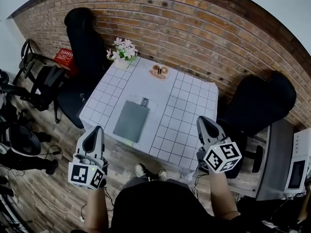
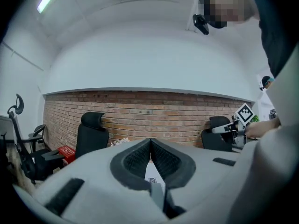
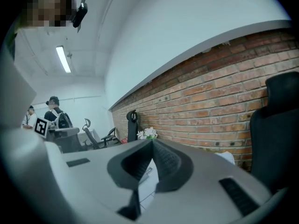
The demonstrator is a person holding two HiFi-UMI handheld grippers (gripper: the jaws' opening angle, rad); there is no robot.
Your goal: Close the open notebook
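Observation:
The grey notebook (image 1: 130, 122) lies shut and flat on the white gridded table (image 1: 189, 106), near its front left edge. A white labelled item (image 1: 144, 102) pokes out from under its far end. My left gripper (image 1: 98, 130) is held in the air off the table's front left corner, jaws shut and empty. The right gripper (image 1: 202, 120) hovers over the front right corner, also shut with nothing in it. In the left gripper view the jaws (image 2: 150, 141) meet at their tips; in the right gripper view the jaws (image 3: 152, 142) likewise touch.
A pot of pale flowers (image 1: 122, 50) and a small plate of snacks (image 1: 159, 72) stand at the table's far side by the brick wall. Black office chairs flank the table at left (image 1: 85, 42) and right (image 1: 260, 103). A red box (image 1: 64, 58) sits at far left.

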